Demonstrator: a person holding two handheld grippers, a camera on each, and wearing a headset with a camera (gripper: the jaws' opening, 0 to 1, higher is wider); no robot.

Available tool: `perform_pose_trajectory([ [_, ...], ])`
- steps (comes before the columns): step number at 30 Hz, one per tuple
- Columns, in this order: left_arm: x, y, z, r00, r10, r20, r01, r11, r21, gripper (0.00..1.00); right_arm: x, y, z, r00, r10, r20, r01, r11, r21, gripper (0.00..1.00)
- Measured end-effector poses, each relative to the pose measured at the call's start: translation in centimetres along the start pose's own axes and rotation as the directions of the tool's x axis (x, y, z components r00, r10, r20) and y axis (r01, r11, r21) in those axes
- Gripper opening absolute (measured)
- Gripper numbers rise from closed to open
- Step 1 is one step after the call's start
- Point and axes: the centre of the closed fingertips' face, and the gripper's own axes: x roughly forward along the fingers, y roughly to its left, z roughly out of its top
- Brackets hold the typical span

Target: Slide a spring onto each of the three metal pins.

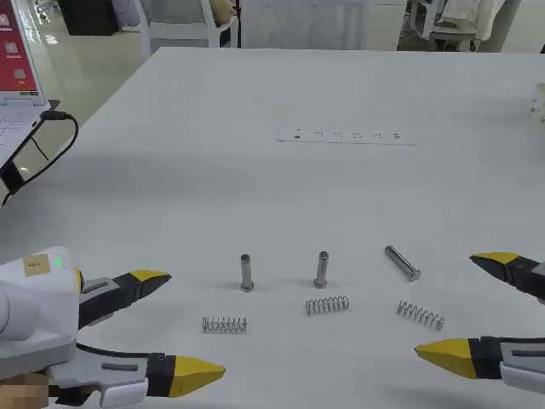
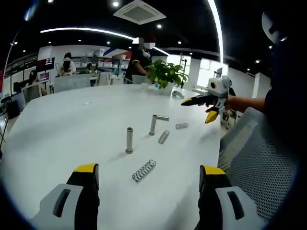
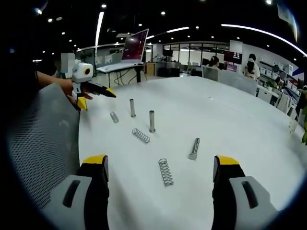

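Three metal pins are on the white table (image 1: 255, 170). The left pin (image 1: 246, 273) and the middle pin (image 1: 321, 269) stand upright; the right pin (image 1: 402, 262) lies flat. In front of each lies a loose spring: left spring (image 1: 225, 325), middle spring (image 1: 327, 304), right spring (image 1: 420, 314). My left gripper (image 1: 192, 325) is open at the near left, just left of the left spring (image 2: 144, 170). My right gripper (image 1: 450, 303) is open at the near right, beside the right spring (image 3: 165, 171) and the lying pin (image 3: 194, 149). Nothing sits between either pair of jaws.
A laptop (image 1: 15, 85) with a black cable (image 1: 64, 119) sits at the table's left edge. A flush white socket strip (image 1: 349, 135) lies mid-table beyond the pins. A mesh chair (image 2: 254, 158) is at the near edge, and a potted plant (image 2: 165, 73) stands at the far end.
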Motion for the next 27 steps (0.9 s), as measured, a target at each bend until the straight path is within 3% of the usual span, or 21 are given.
perform_pose_trajectory([
  [27, 0.09, -0.07, -0.1, 1.0, -0.005, -0.001, 0.005, 1.0, -0.001, 0.74, -0.06, 0.36, -0.07, 0.9999, 0.006, -0.011, -0.006, 1.0, 0.008, 0.89],
])
